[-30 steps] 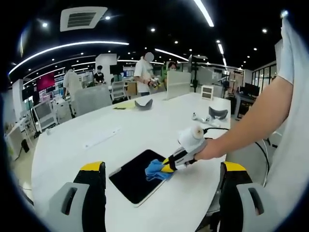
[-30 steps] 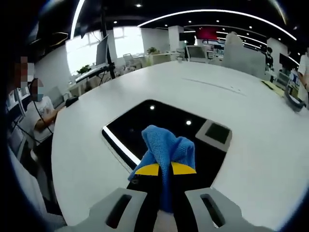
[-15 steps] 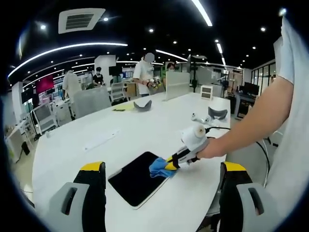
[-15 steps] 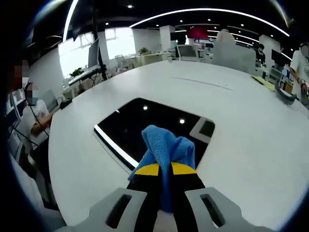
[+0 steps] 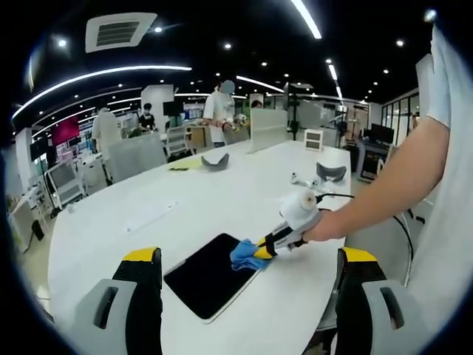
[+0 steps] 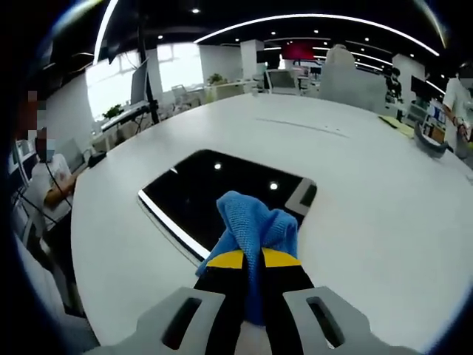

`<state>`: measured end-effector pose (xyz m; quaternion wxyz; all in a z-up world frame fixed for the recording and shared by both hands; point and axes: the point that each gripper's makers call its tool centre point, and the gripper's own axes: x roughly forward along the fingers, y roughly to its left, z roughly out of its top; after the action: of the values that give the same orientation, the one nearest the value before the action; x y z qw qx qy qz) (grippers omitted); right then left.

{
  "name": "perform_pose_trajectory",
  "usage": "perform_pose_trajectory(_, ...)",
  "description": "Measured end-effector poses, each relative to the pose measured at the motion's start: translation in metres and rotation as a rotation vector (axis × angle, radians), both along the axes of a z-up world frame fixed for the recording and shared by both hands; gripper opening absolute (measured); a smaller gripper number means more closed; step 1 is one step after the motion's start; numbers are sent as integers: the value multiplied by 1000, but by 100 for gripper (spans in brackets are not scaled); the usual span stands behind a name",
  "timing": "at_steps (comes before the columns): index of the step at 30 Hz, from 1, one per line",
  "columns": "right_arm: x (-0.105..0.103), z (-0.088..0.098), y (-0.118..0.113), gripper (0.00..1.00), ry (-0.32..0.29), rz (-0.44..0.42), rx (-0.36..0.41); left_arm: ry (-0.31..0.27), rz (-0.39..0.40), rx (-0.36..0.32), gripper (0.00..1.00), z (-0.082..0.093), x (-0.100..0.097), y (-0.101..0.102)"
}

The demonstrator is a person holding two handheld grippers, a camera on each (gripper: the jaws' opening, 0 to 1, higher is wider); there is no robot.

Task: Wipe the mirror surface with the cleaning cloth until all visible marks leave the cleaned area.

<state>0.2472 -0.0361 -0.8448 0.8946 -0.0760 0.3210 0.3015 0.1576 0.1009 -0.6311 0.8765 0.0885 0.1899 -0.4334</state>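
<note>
One mirror [image 6: 222, 196], one blue cleaning cloth [image 6: 255, 225], both on white table [image 6: 384, 200]. Right gripper [image 6: 252, 260] clenched on cloth, pressed at mirror's near edge, so wiping step looks underway. Left gripper [image 5: 247, 259] up off table, jaws spread, holding nothing. Next prob: sweep cloth across rest of glass w/ steady contact; can't make out marks

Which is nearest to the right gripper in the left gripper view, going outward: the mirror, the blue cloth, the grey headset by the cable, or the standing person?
1. blue cloth, clamped in the right gripper
2. mirror, under the cloth
3. grey headset, farther up the table
4. standing person, beyond the table's far end
</note>
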Motion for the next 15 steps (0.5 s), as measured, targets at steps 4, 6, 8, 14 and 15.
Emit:
perform_pose_trajectory(4,-1,0,-3,2,-4,-35,16,-3,-13,3,99,0,0,-2)
perform_pose_trajectory(6,-2,0,-5,2,-9,-58,22,-5,-17,7,99,0,-1,-3)
perform_pose_trajectory(8,-3,0,-8,2,-19,-92,23,-6,-20,8,99,0,0,-4)
perform_pose_trajectory(14,-8,0,-13,2,-46,-141,13,-11,-26,7,99,2,-2,-4)
perform_pose_trajectory(15,-8,0,-14,2,-42,-153,20,-13,-26,9,99,2,-2,-3)
